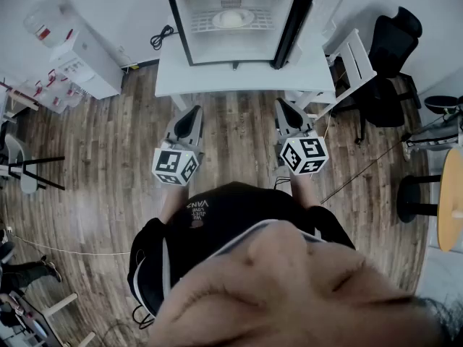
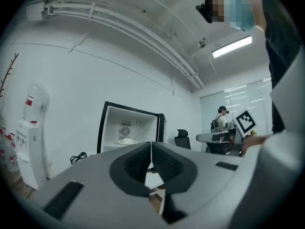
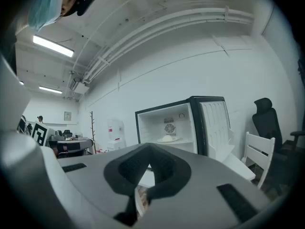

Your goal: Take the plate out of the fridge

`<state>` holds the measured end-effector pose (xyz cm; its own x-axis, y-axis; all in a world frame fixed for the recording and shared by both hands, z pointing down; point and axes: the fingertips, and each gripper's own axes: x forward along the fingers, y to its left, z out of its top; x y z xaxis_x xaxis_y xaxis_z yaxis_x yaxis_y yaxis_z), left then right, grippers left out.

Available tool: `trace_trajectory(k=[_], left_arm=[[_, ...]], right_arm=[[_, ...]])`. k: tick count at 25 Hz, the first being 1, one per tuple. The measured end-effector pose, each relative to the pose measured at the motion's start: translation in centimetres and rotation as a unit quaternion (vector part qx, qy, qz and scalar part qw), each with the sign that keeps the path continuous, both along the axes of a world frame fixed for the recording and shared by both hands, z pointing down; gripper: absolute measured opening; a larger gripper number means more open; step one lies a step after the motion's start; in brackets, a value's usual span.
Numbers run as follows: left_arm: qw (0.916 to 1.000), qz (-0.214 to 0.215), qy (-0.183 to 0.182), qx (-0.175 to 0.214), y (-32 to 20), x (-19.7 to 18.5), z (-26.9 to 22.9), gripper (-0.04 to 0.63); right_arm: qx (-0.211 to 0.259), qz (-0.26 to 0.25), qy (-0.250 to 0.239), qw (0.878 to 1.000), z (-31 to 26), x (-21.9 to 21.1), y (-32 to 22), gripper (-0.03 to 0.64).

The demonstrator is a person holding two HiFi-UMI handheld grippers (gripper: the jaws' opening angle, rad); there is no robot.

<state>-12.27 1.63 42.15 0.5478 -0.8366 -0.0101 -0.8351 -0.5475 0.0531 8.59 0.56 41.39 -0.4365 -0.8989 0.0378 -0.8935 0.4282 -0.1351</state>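
Note:
A small black fridge (image 1: pixel 181 27) stands open on a white table (image 1: pixel 239 78) ahead of me, its door (image 1: pixel 322 6) swung to the right. On its wire shelf lies a white plate (image 1: pixel 233 18) with something pale heaped on it. My left gripper (image 1: pixel 193 113) and right gripper (image 1: pixel 283 105) are held side by side over the floor, short of the table, both pointing at the fridge. Both are shut with nothing in them. The left gripper view shows closed jaws (image 2: pixel 151 146) below the plate (image 2: pixel 126 140); the right gripper view shows the same (image 3: pixel 148 149), plate (image 3: pixel 167 138) beyond.
A white water dispenser (image 1: pixel 79 45) stands at the left wall. A white chair (image 1: pixel 354 60) and a black office chair (image 1: pixel 391 49) sit right of the table. A black stool (image 1: pixel 416 194) and a round wooden table (image 1: pixel 452 201) are at the far right.

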Motion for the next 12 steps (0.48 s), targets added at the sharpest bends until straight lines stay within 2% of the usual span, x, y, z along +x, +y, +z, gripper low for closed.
trace_trajectory(k=[12], left_arm=[[0.9998,0.012,0.013,0.005,-0.7,-0.9,0.1,0.018]], right_arm=[[0.012,-0.002,-0.016,1.0,-0.3,-1.2,-0.8,0.012]])
